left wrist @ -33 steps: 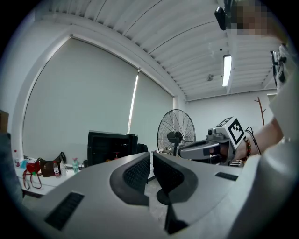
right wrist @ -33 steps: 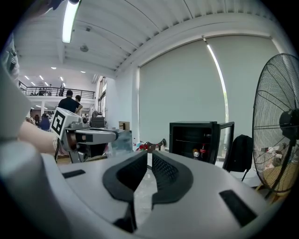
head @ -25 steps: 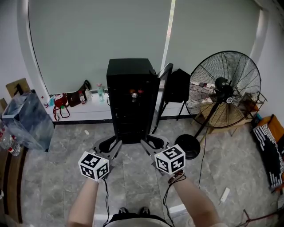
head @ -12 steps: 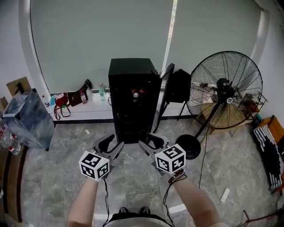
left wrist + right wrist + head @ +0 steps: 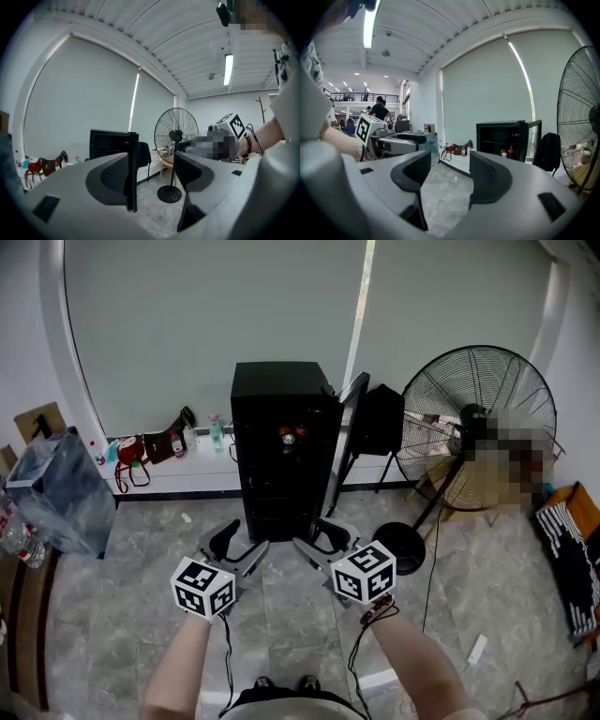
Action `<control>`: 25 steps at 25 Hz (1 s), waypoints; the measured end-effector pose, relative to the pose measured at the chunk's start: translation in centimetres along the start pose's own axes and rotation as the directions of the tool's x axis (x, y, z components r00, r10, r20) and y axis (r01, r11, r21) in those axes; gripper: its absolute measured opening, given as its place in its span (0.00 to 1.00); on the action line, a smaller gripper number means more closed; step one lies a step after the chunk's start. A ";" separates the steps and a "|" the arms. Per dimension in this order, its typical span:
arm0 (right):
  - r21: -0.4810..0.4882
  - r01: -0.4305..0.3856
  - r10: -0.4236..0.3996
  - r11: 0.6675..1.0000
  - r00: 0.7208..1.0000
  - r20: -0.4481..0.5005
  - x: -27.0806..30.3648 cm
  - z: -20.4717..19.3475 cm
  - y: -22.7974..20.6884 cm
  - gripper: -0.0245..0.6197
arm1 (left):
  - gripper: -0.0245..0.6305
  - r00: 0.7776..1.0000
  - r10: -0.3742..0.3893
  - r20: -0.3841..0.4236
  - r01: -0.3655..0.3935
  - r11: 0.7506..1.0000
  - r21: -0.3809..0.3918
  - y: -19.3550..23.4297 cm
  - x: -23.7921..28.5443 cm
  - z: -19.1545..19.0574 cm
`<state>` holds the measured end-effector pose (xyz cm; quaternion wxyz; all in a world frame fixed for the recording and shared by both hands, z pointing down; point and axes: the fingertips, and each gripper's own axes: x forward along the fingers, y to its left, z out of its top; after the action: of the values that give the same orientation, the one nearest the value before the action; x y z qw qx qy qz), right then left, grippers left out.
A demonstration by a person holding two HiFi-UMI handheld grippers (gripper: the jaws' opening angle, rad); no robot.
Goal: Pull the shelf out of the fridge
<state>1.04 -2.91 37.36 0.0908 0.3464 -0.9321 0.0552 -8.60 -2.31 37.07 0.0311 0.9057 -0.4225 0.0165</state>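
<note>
A black fridge (image 5: 284, 451) stands against the far wall with its door (image 5: 348, 397) swung open to the right. Small red items (image 5: 289, 436) sit on an upper shelf inside. The right gripper view shows the fridge (image 5: 501, 138), a thin shelf (image 5: 499, 141) and bottles (image 5: 509, 152). Both grippers hang above the floor in front of the fridge, apart from it. My left gripper (image 5: 239, 542) (image 5: 152, 173) and right gripper (image 5: 319, 538) (image 5: 450, 176) are open. Their jaws have just been opening, with nothing between them.
A large standing fan (image 5: 473, 427) with a round base (image 5: 398, 549) is right of the fridge. A black backpack (image 5: 375, 423) leans behind the door. Bags and bottles (image 5: 155, 448) line the low ledge at left, near a bluish plastic-wrapped bin (image 5: 56, 493).
Both grippers' jaws have spread wider apart. The hands stay in about the same place before the fridge.
</note>
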 end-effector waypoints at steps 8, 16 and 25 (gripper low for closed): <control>0.001 0.006 -0.006 1.000 1.000 0.011 0.0 0.0 0.5 0.51 | 0.59 0.999 -0.035 -0.022 0.035 0.999 0.003 -0.5 0.1 -0.2; -0.011 0.026 -0.025 1.000 1.000 0.018 -0.1 0.2 0.5 0.55 | 0.64 0.999 -0.041 -0.032 0.041 0.999 -0.001 -0.2 -0.1 -0.5; 0.012 0.055 -0.056 0.998 0.998 0.022 0.7 0.3 0.5 0.55 | 0.65 0.998 -0.058 -0.029 0.058 0.998 0.000 0.7 -0.5 -0.3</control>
<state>0.18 -3.05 37.14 0.0798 0.3732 -0.9227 0.0542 -9.48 -2.41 37.36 0.0373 0.9172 -0.3957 0.0287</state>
